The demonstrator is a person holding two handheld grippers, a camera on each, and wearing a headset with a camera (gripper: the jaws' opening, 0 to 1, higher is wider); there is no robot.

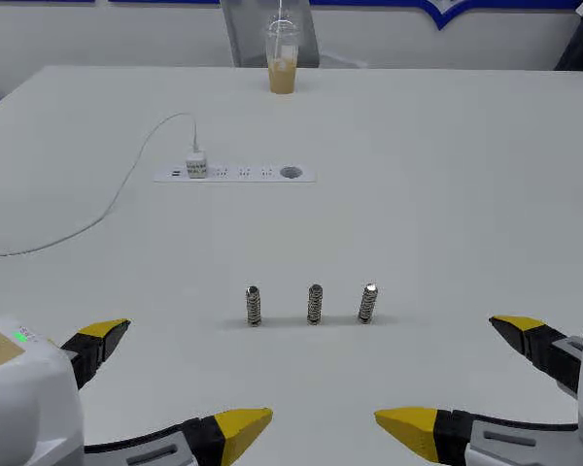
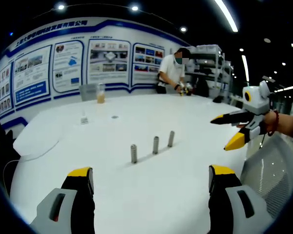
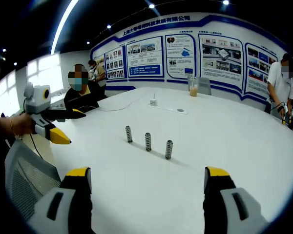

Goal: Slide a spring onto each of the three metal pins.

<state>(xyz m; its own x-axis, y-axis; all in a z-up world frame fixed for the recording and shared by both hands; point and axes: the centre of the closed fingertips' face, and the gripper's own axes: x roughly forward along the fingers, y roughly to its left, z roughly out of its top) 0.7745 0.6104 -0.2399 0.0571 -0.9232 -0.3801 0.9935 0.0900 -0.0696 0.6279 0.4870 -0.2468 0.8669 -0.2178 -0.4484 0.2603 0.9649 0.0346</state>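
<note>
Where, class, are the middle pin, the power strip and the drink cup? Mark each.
middle pin (image 1: 315, 304), head view, on its coiled shaft.
power strip (image 1: 243, 174), head view, on its white top face.
drink cup (image 1: 283, 70), head view, on its filled lower half.

Plain white surface (image 1: 447, 194), white power strip (image 1: 235, 174). The springs (image 1: 315, 304) are silvery grey with ribbed coil banding. Left gripper (image 1: 180, 374) and right gripper (image 1: 442, 371): yellow tips, black jaws, white bodies. Clear cup (image 1: 283, 60), tan drink.

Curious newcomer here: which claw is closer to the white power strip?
Left. The left claw sits on the near side, roughly in line with the power strip; the right claw is farther off to its right.
</note>
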